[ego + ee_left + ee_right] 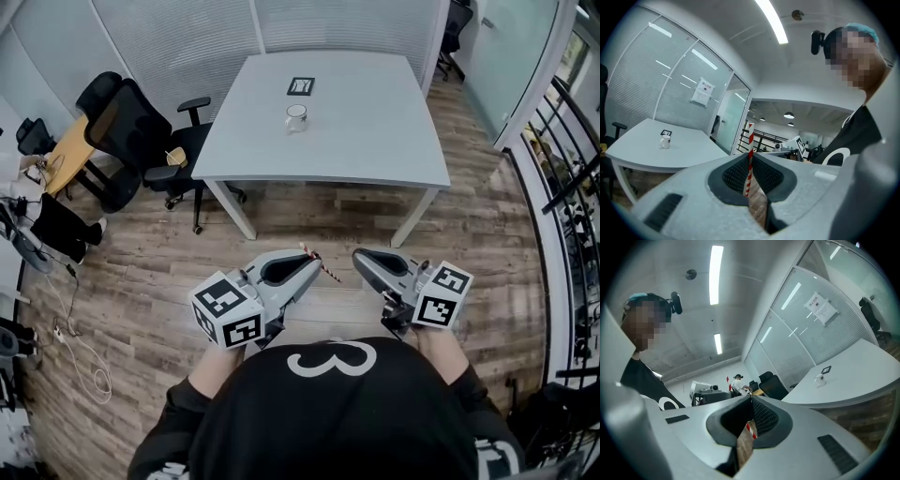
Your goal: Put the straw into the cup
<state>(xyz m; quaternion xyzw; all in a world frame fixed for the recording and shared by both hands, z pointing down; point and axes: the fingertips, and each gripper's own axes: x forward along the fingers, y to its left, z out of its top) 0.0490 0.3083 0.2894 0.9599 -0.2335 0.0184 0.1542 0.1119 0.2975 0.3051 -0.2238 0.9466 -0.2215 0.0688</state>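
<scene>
Red-white straw between left gripper jaws

A big white 3 is printed on the person's black shirt. A paper sign is stuck on the glass wall, but its print is too small to be read. Black-and-white square patterns with no letters are shown on a small card near the white table's far edge. The same kind of patterns are seen on the cubes of the left gripper and the right gripper.

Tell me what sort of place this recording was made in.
Most likely an office meeting area: a white table, black swivel office chairs beside it, and frosted glass partition walls behind.
</scene>
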